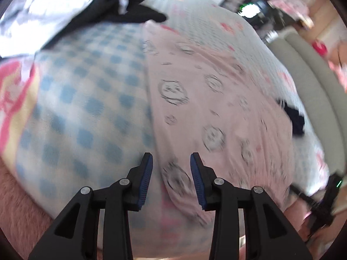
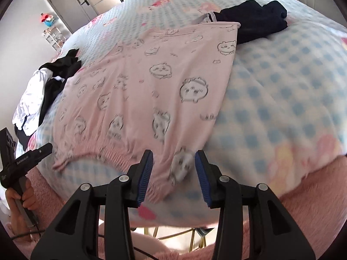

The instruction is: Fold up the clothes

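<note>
Pink pajama pants (image 2: pixel 138 82) printed with cartoon faces lie spread flat on a blue-checked blanket (image 2: pixel 282 91), with the gathered waistband (image 2: pixel 104 151) at the near edge. My right gripper (image 2: pixel 174 155) hovers open over the waistband's near right corner, nothing pinched between its blue pads. In the left wrist view the same pink pants (image 1: pixel 206 99) lie beside the blanket (image 1: pixel 76 91). My left gripper (image 1: pixel 171 158) stands open just above the pants' near left edge. The view is blurred. At the left edge of the right wrist view, a hand (image 2: pixel 21 197) holds the left gripper's handle.
A dark navy garment (image 2: pixel 253 19) lies past the pants' far end. A pile of black and white clothes (image 2: pixel 43 82) sits to the left. A fuzzy pink cover (image 2: pixel 314 199) edges the bed. A grey door (image 2: pixel 65 6) and a small shelf (image 2: pixel 53 36) stand beyond.
</note>
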